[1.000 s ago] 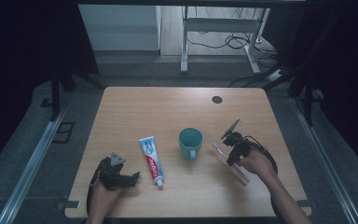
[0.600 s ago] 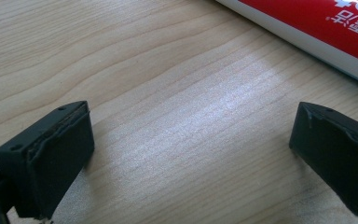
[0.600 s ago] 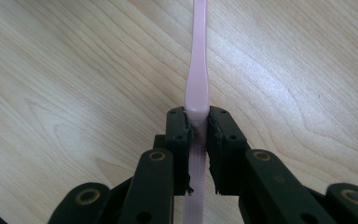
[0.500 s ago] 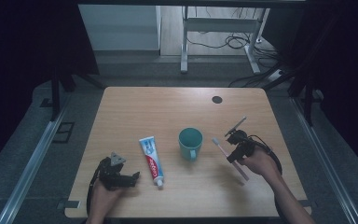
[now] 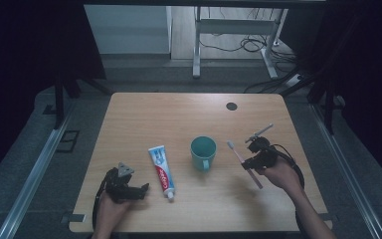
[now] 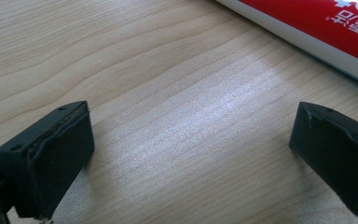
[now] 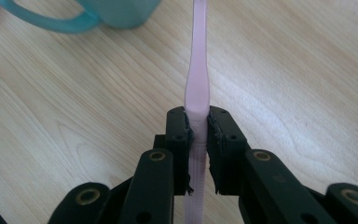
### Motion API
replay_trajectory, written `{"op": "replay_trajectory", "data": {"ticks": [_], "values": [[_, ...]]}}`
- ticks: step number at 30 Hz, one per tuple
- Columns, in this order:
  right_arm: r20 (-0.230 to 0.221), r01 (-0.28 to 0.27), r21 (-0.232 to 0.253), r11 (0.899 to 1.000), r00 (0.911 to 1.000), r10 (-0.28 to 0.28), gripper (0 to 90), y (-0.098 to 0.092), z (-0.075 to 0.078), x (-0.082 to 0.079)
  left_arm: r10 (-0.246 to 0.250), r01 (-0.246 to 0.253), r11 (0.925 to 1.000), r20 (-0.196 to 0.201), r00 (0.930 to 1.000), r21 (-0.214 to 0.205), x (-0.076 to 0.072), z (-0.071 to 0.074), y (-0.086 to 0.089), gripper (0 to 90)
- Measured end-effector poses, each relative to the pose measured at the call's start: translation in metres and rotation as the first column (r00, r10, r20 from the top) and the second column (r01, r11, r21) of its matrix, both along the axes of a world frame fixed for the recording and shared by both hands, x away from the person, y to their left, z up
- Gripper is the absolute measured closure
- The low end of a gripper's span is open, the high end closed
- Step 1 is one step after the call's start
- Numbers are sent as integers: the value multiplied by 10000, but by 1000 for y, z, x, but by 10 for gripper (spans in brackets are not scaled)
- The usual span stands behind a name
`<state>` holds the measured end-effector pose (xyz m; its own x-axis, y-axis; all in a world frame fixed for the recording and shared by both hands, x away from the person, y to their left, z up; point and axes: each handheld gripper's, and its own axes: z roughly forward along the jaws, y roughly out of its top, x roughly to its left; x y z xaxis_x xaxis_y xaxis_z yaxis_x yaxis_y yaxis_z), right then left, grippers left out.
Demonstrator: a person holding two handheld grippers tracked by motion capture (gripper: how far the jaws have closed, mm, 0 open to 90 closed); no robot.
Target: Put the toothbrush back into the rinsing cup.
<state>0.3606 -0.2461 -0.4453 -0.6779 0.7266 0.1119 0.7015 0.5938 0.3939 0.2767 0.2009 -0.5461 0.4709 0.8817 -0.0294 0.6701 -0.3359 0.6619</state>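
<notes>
Lying flat on the pale wooden worktop (image 5: pixel 144 119), slightly askew: a red-and-white toothpaste tube (image 5: pixel 161 172), cap toward the near edge. Sitting near the far edge, well apart: a small dark round grommet (image 5: pixel 231 106). Trailing across the floor beyond: black cables (image 5: pixel 238 45).

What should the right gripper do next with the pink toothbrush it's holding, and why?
Probably carry the toothbrush left until its head is over the teal cup, then tip it in. The right gripper is shut on the handle, the brush is off the table beside the open cup, and the left gripper rests open near the toothpaste.
</notes>
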Motion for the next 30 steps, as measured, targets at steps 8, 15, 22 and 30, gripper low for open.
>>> {"op": "replay_trajectory", "data": {"ticks": [8,15,22,30], "values": [[788,-72,672,9977,9969,19,788,-2,5,-5,-2,2,10000,-2,10000,2,0,0,0,0],[1423,-121,1149,9933,9898,-44,788,-4,6,-8,0,0,10000,1,10000,1,0,0,0,0],[2101,-199,1697,9853,9775,-164,788,-6,10,-11,0,0,10000,-2,10000,0,0,0,0,0],[2776,-283,2353,9715,9599,-393,788,-6,12,-15,-4,4,10000,2,10000,2,0,0,0,0]]}}
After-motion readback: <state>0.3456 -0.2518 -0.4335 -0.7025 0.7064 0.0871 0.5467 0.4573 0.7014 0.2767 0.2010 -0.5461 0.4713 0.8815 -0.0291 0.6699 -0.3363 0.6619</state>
